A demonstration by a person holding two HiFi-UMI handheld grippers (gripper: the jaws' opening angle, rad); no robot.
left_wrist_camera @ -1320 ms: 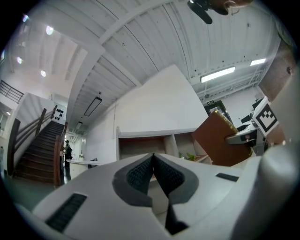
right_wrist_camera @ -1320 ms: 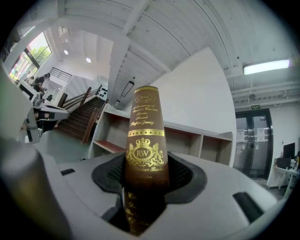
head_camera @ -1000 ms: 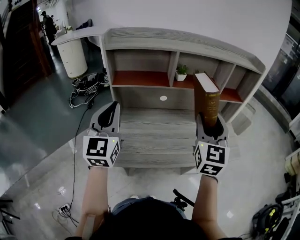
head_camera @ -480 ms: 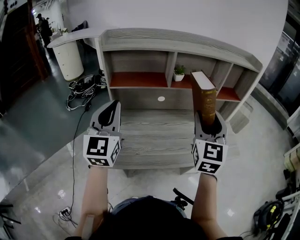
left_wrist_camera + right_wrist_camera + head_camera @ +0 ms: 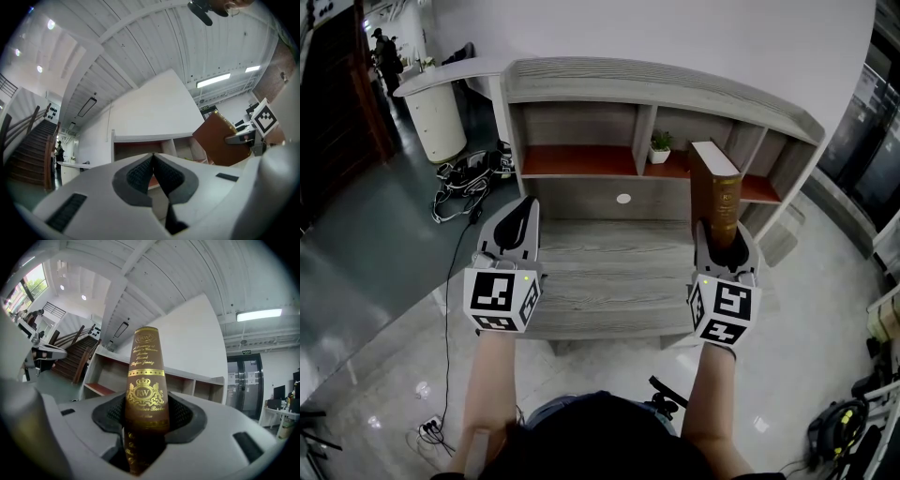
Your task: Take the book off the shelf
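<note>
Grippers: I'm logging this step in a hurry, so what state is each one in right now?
Left gripper: fingers closed, holding nothing.
Right gripper: closed on the tall brown hardcover book with gold lettering, held upright.

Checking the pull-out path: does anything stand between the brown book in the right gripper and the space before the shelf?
Nothing visible does. The right gripper is shut on the brown gold-lettered hardcover book, upright before the grey wooden shelf unit; the small potted plant sits back in its compartment, the left gripper aside.
</note>
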